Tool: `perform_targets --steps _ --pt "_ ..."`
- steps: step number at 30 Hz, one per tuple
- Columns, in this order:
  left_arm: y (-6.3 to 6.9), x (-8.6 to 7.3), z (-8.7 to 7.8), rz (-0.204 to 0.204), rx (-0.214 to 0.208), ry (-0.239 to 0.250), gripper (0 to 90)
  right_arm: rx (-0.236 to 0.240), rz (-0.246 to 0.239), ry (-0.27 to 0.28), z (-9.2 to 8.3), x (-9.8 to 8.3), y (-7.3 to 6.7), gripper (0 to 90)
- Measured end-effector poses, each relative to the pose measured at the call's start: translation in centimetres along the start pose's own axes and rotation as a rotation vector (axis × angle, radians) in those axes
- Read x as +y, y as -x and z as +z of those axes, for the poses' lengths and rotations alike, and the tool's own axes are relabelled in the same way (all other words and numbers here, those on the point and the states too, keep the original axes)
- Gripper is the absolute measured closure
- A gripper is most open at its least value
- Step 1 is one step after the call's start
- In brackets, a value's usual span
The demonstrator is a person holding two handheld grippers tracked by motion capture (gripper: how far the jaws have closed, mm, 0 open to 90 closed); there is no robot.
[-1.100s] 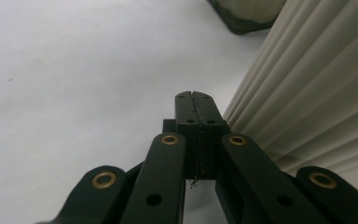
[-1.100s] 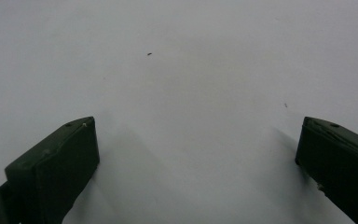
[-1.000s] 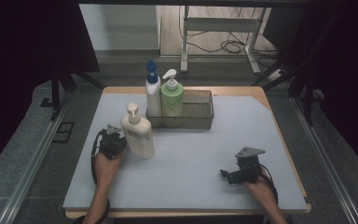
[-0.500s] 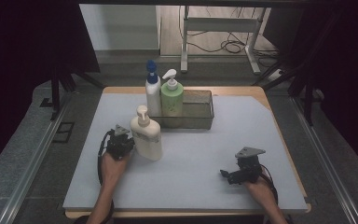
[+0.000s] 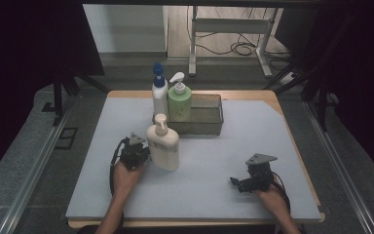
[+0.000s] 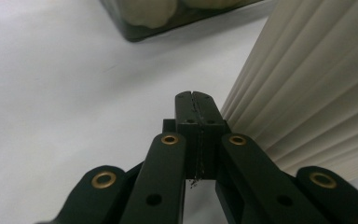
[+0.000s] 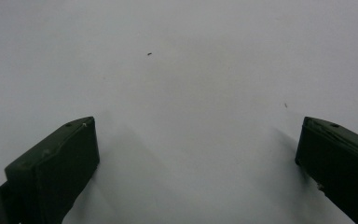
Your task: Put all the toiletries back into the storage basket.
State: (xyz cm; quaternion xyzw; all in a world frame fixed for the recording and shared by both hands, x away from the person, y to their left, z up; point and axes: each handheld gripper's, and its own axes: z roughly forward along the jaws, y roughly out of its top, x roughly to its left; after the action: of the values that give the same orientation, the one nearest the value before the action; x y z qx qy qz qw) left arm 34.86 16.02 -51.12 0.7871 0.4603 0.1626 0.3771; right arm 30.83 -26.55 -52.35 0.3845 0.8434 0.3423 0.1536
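A cream pump bottle (image 5: 163,148) stands upright on the grey mat (image 5: 224,156), just in front of the wire tray (image 5: 209,119). My left gripper (image 5: 139,146) sits against the bottle's left side. Its jaws are shut with nothing between them. In the left gripper view the shut tips (image 6: 196,100) lie beside the ribbed cream bottle wall (image 6: 307,93), and I cannot tell whether they touch it. My right gripper (image 5: 233,181) rests low at the mat's front right. In the right gripper view it (image 7: 198,154) stands open over bare mat.
The tray holds a green pump bottle (image 5: 179,100) and a white bottle with a blue top (image 5: 159,95) at its left end. The tray's corner (image 6: 140,28) lies ahead of my left gripper. Dark floor and table rails surround the table.
My left hand and gripper have moved right across the mat, and the cream bottle has shifted right with them, to a spot in front of the tray. The right hand has stayed still.
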Motion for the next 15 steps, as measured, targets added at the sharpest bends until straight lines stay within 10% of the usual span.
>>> perform_targets --steps 15 --pt "2.3 0.4 0.7 0.033 -0.053 -0.005 89.3 0.001 0.001 -0.001 0.0 0.0 0.0 0.0"
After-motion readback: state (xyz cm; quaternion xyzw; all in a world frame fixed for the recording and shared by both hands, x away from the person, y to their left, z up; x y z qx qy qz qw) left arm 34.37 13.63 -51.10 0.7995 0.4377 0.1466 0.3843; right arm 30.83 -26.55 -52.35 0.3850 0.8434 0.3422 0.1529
